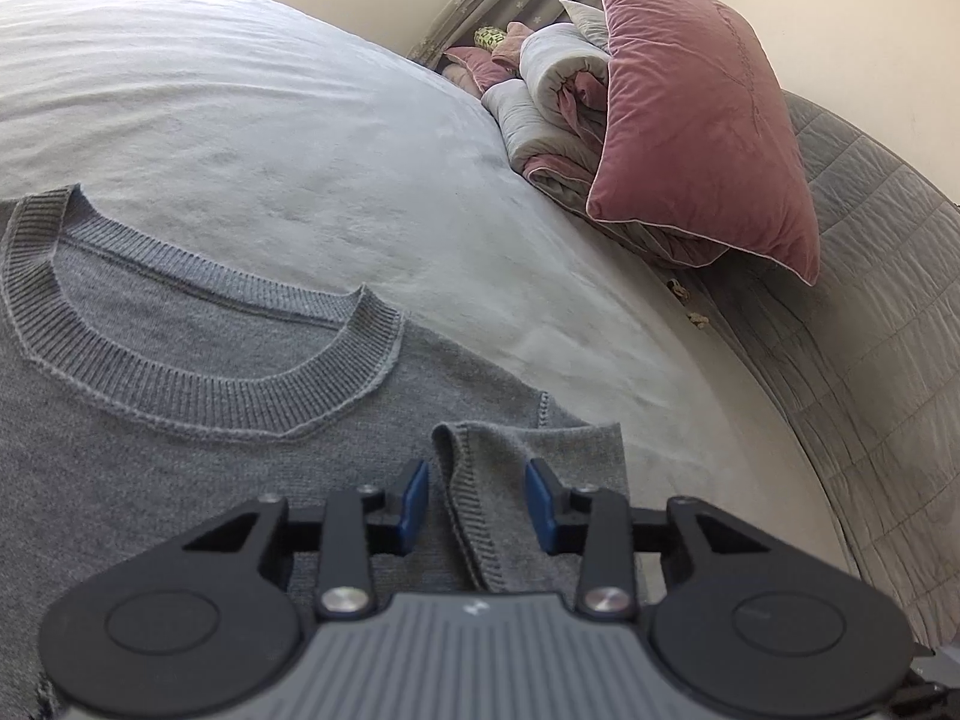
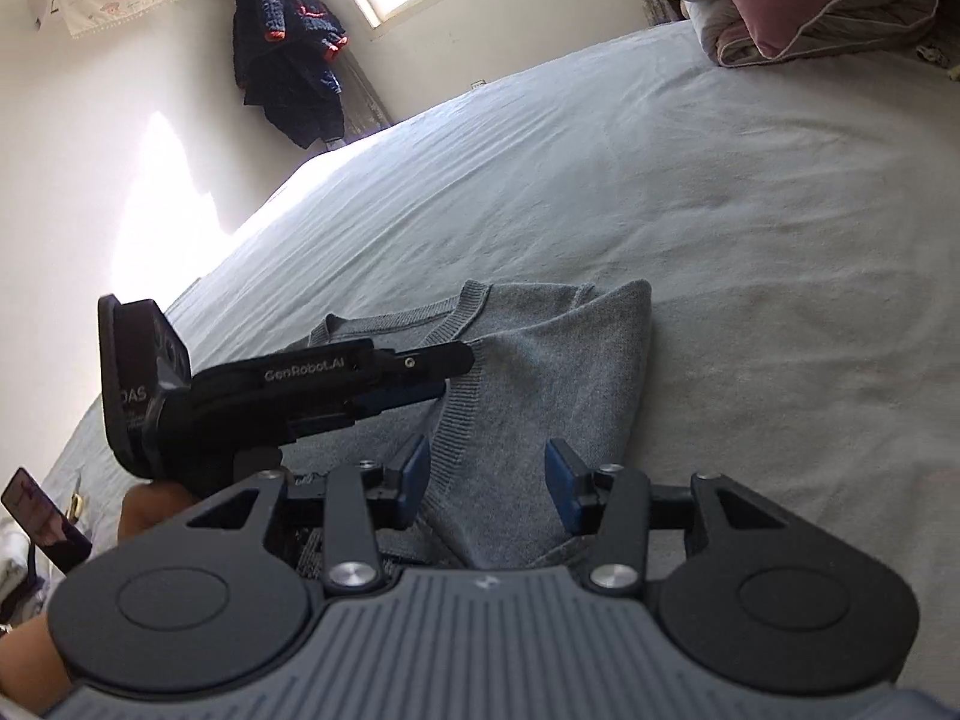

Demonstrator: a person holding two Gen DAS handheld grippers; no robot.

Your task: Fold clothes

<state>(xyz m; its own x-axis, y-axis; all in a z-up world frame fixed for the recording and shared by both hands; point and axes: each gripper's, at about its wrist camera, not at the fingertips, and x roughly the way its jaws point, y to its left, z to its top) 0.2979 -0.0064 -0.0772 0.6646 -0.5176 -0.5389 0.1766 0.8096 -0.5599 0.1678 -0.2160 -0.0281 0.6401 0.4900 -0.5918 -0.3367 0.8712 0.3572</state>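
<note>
A grey sweater [image 1: 180, 420] is spread on the bed [image 1: 300, 150], its ribbed collar facing up. The left gripper [image 1: 477, 504] is held with fingers apart around a folded sleeve [image 1: 510, 480], unpressed. The right gripper [image 2: 487, 489] is held open over the sweater's folded edge, with nothing clamped.

We take the grey sweater [image 1: 180, 420] as our mark. Beyond its collar we have open bedsheet [image 1: 300, 150] all the way across. Past its folded sleeve side, the pink pillow [image 1: 702, 120] and rolled quilts [image 1: 558, 96] block us. Over the sweater, the left gripper [image 2: 447, 375] crowds the right gripper [image 2: 489, 480].
</note>
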